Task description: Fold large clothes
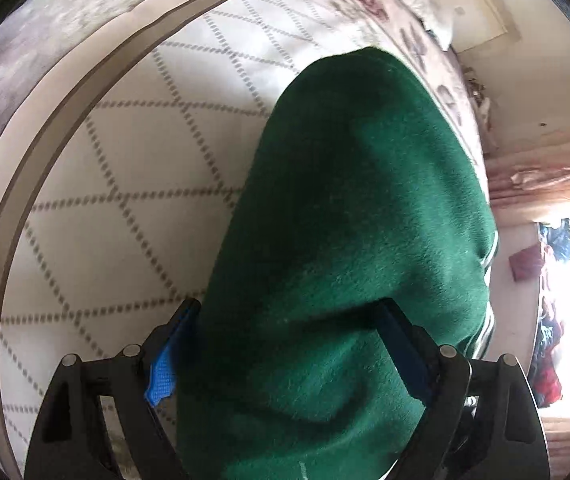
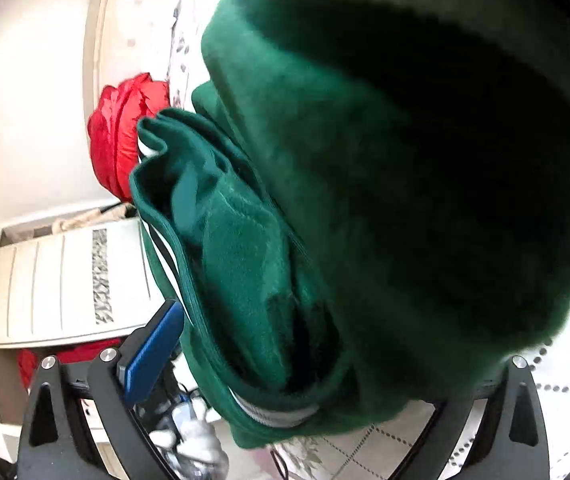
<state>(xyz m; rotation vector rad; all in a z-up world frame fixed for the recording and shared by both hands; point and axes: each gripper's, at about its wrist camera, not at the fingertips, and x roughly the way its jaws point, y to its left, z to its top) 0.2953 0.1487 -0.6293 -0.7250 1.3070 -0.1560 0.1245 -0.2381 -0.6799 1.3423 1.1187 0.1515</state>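
Note:
A dark green fleece garment [image 1: 357, 208] lies in a thick folded bundle on the bed's diamond-patterned cover [image 1: 125, 160]. My left gripper [image 1: 289, 308] points down at its near end with the jaws wide. The cloth bulges between the blue pads [image 1: 165, 376], and no squeeze shows. In the right wrist view the same garment [image 2: 405, 160] fills the frame, its striped hem [image 2: 269, 416] toward me. My right gripper [image 2: 325, 320] stands wide open. Its left pad [image 2: 157, 344] is clear of the cloth, while its right finger is hidden under the fleece.
A red garment [image 2: 125, 136] lies at the far end of the bed beside the wall. A white drawer unit [image 2: 65, 280] stands left of the bed. A bright window and a pile of clothes [image 1: 549, 360] are at the right. The bed's tan edge band [image 1: 17, 184] curves along the left.

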